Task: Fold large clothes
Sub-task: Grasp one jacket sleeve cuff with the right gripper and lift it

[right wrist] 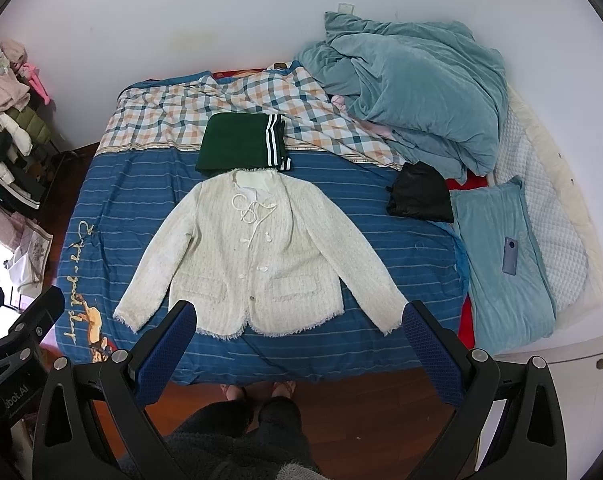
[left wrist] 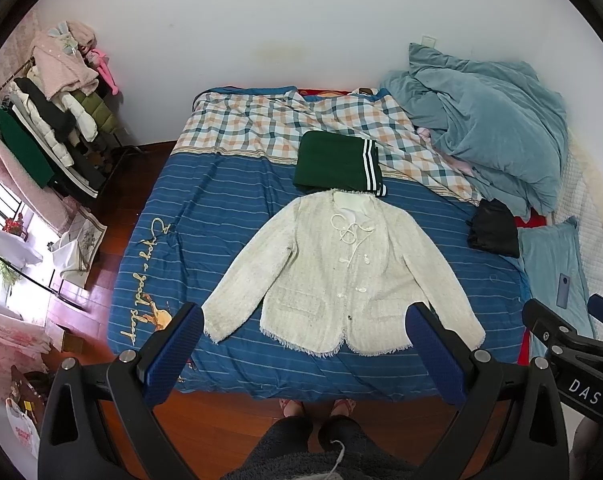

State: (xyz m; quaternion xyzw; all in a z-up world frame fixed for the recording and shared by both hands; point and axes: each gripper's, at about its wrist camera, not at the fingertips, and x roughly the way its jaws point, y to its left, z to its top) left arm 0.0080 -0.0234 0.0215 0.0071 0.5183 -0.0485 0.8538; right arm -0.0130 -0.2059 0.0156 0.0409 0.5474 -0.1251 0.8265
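The left tool (left wrist: pixel 305 356) has its blue fingers spread wide apart, holding and touching nothing, poised above the near edge of the bed (left wrist: pixel 229 216). The right tool (right wrist: pixel 301 354) is likewise wide apart with nothing between its fingers. Beyond them a cream tweed jacket (left wrist: pixel 341 272) lies flat and face-up on the blue striped sheet (right wrist: pixel 381 216), sleeves angled outward, hem near the bed's near edge. Touching its collar on the far side sits a folded green garment (left wrist: pixel 333 162) with white stripes. To the right lie a folded black garment (right wrist: pixel 421 196), a blue duvet (right wrist: pixel 413 92) and a phone (right wrist: pixel 511 254) on a blue pillow (right wrist: pixel 497 292).
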